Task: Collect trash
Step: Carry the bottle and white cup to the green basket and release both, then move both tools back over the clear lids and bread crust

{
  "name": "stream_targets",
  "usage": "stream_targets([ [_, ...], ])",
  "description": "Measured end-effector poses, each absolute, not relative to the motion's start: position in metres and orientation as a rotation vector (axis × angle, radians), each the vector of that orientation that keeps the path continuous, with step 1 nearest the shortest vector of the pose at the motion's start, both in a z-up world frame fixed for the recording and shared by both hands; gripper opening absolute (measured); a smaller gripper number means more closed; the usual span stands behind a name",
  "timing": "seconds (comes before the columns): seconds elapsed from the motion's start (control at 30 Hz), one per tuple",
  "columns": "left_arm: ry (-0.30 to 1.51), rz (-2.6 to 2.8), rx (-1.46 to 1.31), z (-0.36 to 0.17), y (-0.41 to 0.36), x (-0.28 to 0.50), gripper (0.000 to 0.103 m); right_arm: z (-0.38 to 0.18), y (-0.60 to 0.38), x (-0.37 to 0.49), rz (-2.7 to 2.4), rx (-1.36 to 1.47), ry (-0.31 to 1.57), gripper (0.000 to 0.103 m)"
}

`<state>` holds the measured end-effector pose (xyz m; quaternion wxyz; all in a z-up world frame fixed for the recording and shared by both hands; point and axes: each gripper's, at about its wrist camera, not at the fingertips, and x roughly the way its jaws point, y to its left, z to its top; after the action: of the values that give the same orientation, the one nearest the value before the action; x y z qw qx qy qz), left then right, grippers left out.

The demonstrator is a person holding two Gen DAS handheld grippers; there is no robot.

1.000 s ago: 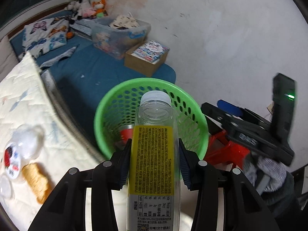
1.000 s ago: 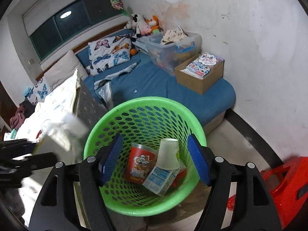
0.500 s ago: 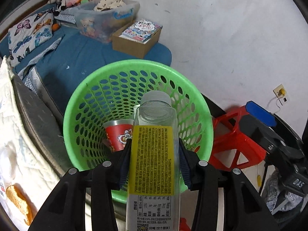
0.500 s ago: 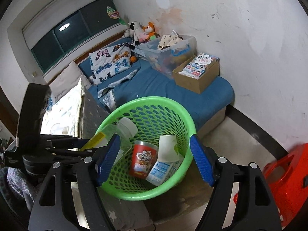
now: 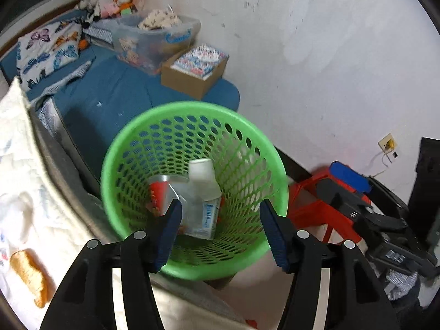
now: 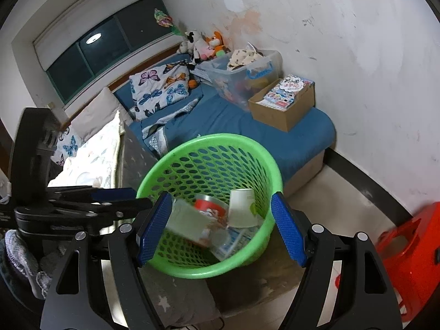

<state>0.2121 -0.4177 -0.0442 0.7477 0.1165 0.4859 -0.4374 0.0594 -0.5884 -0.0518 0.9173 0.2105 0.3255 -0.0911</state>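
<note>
A green perforated basket [image 5: 132, 148] stands by the bed; it also shows in the right wrist view [image 6: 247, 143]. My left gripper [image 5: 221, 233] is open and empty just above its near rim. The clear plastic bottle [image 5: 198, 206] lies blurred inside the basket, among a red can [image 5: 158, 192] and a white paper cup [image 5: 202, 170]. In the right wrist view the bottle [image 6: 187, 222], the can [image 6: 210, 206] and the cup [image 6: 242, 206] lie in the basket. My right gripper [image 6: 220, 231] is open and empty above the basket's near side.
A blue mattress [image 6: 247, 126] carries a clear storage box [image 6: 242, 74] and a cardboard box [image 6: 283, 104]. A cream quilt [image 5: 22, 192] with a yellow snack piece [image 5: 29, 275] lies left. A red plastic stool [image 6: 412, 250] stands on the right.
My left gripper has opened and let go of the bottle, which has dropped into the basket. The right gripper has stayed open above the basket.
</note>
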Motion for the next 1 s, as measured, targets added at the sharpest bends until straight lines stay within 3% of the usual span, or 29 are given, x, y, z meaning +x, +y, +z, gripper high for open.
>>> stream_targets([
  [0.33,0.967,-0.891,0.170,-0.016,-0.327,0.187,0.057,-0.043,-0.550,0.066,-0.108,0.397,0.667,0.076],
  [1.0,0.950,-0.582,-0.015,-0.023,-0.135,0.198,0.057,-0.042,-0.431,0.126,0.116,0.231,0.757,0.081],
])
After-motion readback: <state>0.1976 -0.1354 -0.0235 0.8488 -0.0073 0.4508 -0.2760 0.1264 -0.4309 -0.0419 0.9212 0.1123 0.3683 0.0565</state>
